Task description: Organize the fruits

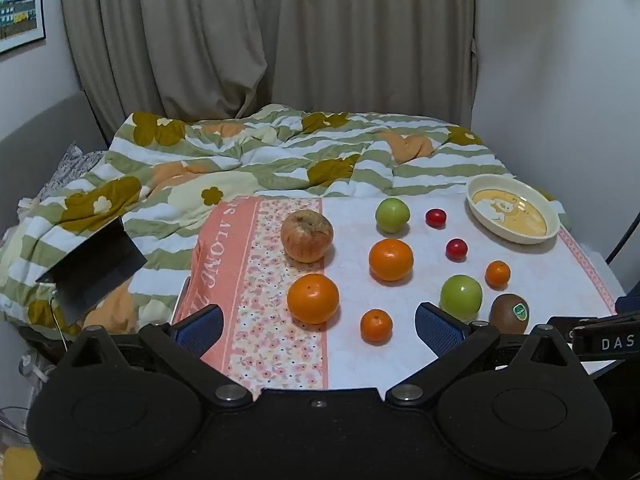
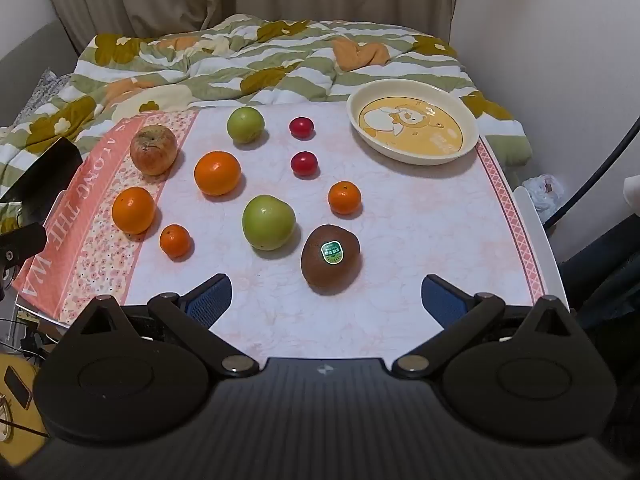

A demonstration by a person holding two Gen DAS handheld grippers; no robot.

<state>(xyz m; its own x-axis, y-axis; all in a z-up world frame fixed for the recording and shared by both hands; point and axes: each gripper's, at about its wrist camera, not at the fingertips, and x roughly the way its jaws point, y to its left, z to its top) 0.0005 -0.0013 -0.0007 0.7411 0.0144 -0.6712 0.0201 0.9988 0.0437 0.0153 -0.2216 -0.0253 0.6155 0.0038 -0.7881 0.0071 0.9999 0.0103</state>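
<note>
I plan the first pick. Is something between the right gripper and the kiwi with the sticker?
Nothing visible. The right gripper is open, and the kiwi lies just ahead of it on bare cloth. The nearest neighbour, a green apple, sits to the kiwi's left, apart from it.

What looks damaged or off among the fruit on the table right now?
The apple at the far left, on the floral strip of the cloth, looks wrinkled and browned around the stem, unlike the smooth oranges and green fruits. Nothing is spilled, and the plate holds no fruit yet.
</note>
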